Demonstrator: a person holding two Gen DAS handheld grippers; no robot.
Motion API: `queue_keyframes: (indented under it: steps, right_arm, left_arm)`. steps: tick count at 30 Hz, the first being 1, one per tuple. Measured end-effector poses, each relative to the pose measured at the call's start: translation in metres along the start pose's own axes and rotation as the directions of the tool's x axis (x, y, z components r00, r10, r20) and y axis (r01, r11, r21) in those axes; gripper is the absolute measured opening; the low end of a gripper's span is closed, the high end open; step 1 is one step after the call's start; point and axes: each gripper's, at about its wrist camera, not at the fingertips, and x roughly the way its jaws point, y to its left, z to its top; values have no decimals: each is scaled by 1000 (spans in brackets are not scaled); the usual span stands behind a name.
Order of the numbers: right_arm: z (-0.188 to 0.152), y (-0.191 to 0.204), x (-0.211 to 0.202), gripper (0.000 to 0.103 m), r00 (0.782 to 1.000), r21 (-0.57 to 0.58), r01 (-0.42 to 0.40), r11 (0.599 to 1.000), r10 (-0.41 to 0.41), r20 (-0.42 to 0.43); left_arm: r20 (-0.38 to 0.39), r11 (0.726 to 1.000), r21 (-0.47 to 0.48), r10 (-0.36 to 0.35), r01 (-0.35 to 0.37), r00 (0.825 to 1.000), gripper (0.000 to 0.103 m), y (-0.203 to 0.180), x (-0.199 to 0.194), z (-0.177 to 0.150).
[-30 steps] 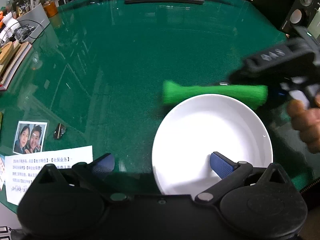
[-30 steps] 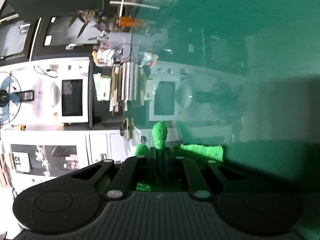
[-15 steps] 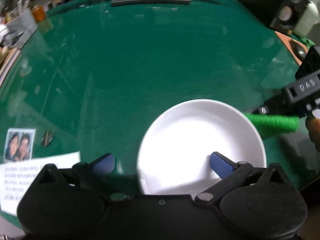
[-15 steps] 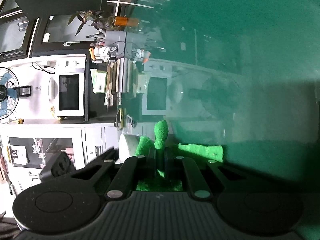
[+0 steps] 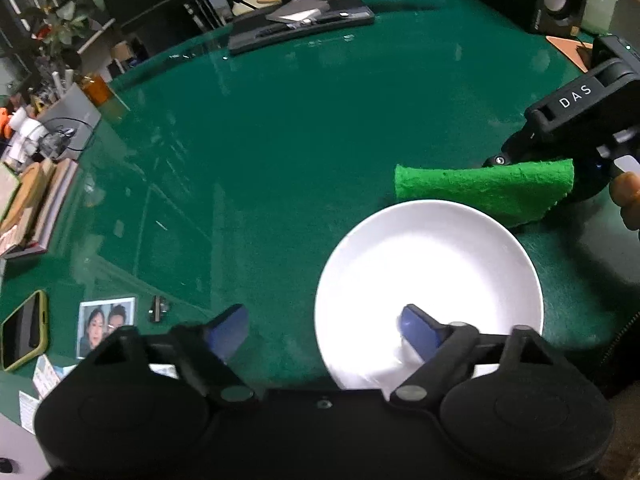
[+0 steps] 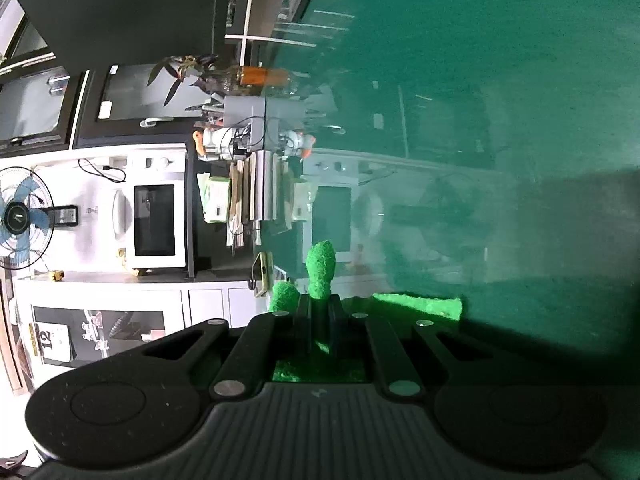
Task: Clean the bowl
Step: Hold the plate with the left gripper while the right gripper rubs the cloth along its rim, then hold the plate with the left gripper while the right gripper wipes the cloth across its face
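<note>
— Left wrist view first: where does the white bowl [image 5: 430,280] sit against the left gripper [image 5: 320,330]?

— On the green table [image 5: 280,152], low and right of centre. The jaws stand wide apart; the right blue pad [image 5: 418,330] hangs over the bowl's near inside, the left pad out over bare table. Whether that pad touches the porcelain I can't tell; glare washes out the spot.

— And the cloth?

— The right gripper [image 5: 576,172] comes in from the right edge, clamped on a folded green scouring cloth [image 5: 484,190]. Its long axis runs left to right, lying just beyond the bowl's far rim and overlapping it at the right.

— Does the right wrist view confirm the clamp?

— Yes: the jaws are together with cloth [image 6: 320,272] sticking out ahead of them.

— So the coming move?

— Likely a wipe. The bowl lies toward the person from the cloth, so the right hand, the nearer one to that rim, would draw it down into the bowl.
</note>
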Motion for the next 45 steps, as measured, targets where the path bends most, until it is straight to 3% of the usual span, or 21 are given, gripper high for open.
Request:
queue_keyframes:
  steps: [3,5,6,7,8,9,10,11,13,19,26,36,45]
  right_arm:
    - [1,3,-1,9,1000,-5,-2,1000,2,-1]
    - [3,4,-2,9,1000,-8,2,1000,-2,2]
    - [4,5,-2,9,1000,-9,6,1000,-6,5]
    - [4,6,-3,9,1000,-11,8,1000,-8,6]
    - [5,7,-3,9,1000,-15,9,1000,-9,8]
    - [6,8,-3,9,1000,-17,10,1000,-10,8]
    - [7,10,-2,9,1000,-22,13,1000,-13,7]
    - [8,12,0,9,1000,-28,19,999,-19,3]
    - [10,15,6,9,999,-46,38,998,-38,-10]
    - [17,28,32,9,993,-100,80,992,-88,-77]
    - [19,34,49,10,986,-118,86,989,-101,-131]
    - [6,0,-1,10,991,-7,66,998,-66,-116]
    - [22,14,50,10,992,-30,21,999,-24,-121]
  left_arm:
    - [73,999,8,48,-48,996,81,8,-20,-10]
    - [107,1000,31,1,-4,994,77,6,-28,-8]
    - [119,999,42,-29,24,992,64,5,-32,-7]
    - [119,998,54,-47,41,992,44,4,-34,-7]
    - [107,995,74,-77,69,991,34,1,-34,-6]
    - [95,991,93,-105,96,990,15,-2,-34,-5]
    - [80,989,97,-120,112,990,4,-4,-33,-5]
    - [47,985,98,-145,140,988,4,-4,-29,-5]
    - [-36,966,84,-241,243,970,4,-5,-20,-4]
    - [-148,969,69,-227,239,963,4,-9,5,-6]
    - [-144,968,3,-249,252,958,4,0,10,-4]
    - [-101,967,16,-250,253,963,4,0,12,-1]
    - [-96,968,78,-232,240,968,4,-7,11,5]
